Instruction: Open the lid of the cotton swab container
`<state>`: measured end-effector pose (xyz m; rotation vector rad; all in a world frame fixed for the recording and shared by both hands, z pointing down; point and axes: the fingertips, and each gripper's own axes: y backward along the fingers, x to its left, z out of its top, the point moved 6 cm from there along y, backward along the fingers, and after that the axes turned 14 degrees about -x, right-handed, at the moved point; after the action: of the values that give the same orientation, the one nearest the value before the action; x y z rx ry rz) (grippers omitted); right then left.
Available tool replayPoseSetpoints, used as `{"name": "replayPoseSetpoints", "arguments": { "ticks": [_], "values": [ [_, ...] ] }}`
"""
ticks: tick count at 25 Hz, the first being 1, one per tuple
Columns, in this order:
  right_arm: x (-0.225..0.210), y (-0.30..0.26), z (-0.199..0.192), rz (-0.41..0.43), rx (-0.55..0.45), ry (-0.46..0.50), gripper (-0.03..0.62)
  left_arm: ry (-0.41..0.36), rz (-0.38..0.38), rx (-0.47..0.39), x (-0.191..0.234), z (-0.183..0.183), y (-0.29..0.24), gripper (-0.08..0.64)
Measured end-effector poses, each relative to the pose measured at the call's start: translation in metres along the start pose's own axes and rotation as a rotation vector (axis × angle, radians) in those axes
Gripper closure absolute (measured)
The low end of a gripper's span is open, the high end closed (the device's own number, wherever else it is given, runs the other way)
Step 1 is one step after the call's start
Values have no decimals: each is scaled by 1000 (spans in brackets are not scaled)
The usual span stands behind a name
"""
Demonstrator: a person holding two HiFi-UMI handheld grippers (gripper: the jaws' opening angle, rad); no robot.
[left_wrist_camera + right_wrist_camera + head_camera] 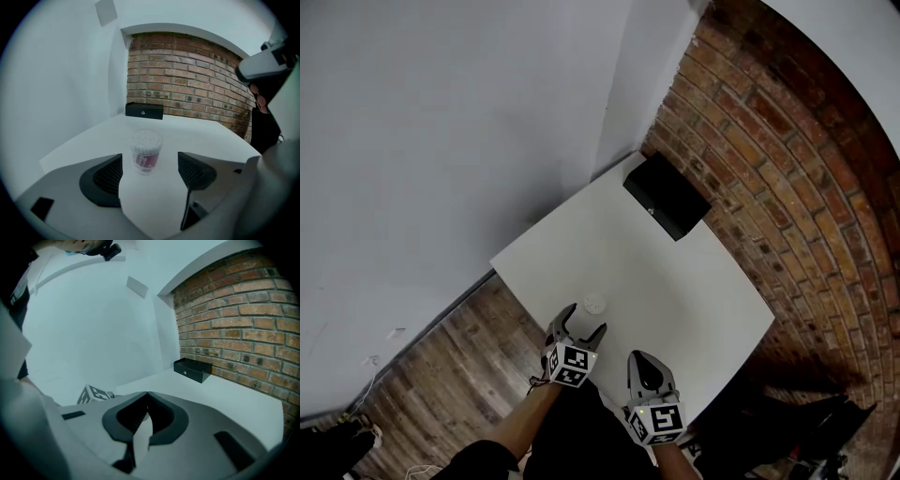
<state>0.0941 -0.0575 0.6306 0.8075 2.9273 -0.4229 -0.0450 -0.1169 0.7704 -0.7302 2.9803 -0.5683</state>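
A small clear round container of cotton swabs (146,151) with a pink label stands upright on the white table (675,272); from above it shows as a small white disc (593,304). My left gripper (584,325) sits just short of it near the table's front edge, jaws wide apart and empty. In the left gripper view the container stands beyond the fingertips (150,169), touching neither pad. My right gripper (643,361) is to the right, nearer the person, jaws shut with nothing in them. In the right gripper view its tips (147,401) meet.
A black box (667,195) lies at the table's far corner against the brick wall (787,159). A white wall (441,122) runs along the left. Wooden floor (450,366) shows below the table's left edge.
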Motion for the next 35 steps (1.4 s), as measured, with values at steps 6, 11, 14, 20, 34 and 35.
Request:
{"name": "replayPoseSetpoints", "arguments": {
  "ticks": [6, 11, 14, 20, 34, 35],
  "values": [
    [-7, 10, -2, -26, 10, 5, 572, 17, 17, 24, 8, -6, -19, 201],
    [-10, 14, -2, -38, 12, 6, 572, 25, 6, 44, 8, -11, -27, 201],
    [-11, 15, -3, -40, 14, 4, 573, 26, 4, 45, 7, -12, -29, 201],
    [-12, 17, -7, -48, 21, -4, 572, 32, -7, 46, 6, -15, -33, 201],
    [-18, 23, -12, -75, 31, -19, 572, -34, 24, 71, 6, -11, -42, 203],
    [-19, 23, -12, -77, 31, -20, 574, -32, 22, 74, 6, -12, -42, 204]
  ]
}}
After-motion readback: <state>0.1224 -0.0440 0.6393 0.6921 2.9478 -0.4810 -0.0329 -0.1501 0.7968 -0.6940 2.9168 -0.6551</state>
